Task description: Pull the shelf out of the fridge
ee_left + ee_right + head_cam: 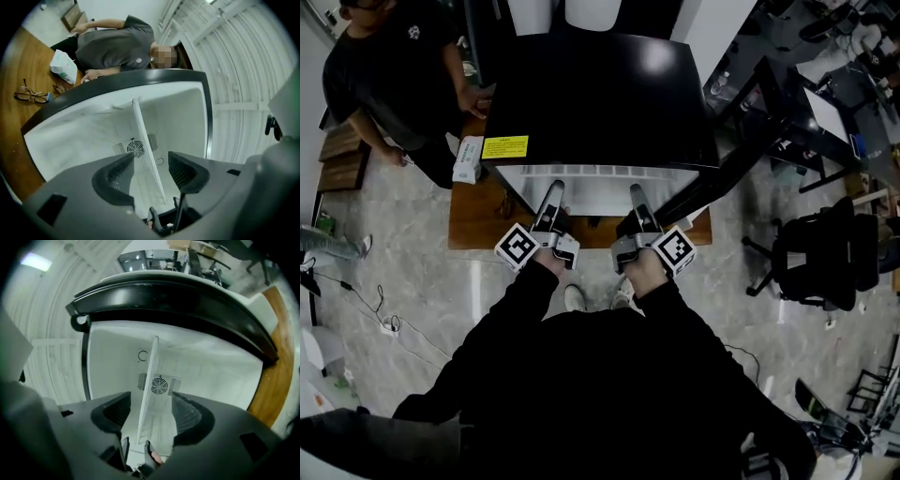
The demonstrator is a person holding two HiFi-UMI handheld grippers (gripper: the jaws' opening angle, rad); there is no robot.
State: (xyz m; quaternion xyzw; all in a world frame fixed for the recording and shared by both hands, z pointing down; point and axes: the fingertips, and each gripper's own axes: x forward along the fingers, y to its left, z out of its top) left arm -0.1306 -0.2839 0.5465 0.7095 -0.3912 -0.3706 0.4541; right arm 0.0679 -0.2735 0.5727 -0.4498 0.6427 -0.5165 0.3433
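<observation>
A black mini fridge (600,94) stands open on a wooden table (478,216), its white inside facing me. The thin white shelf (143,140) (149,376) runs edge-on from the front to the back wall, where a round fan grille (159,386) sits. My left gripper (553,192) (151,166) is at the shelf's front edge, jaws apart with the shelf between them and the pads not pressing on it. My right gripper (637,197) (151,408) straddles the same edge further right, also open with a gap on both sides.
The fridge door (234,93) hangs open to the right, ribbed white inside. A person in a dark shirt (384,75) leans on the table at the left, by a white packet (469,157) and glasses (30,96). An office chair (825,253) stands at right.
</observation>
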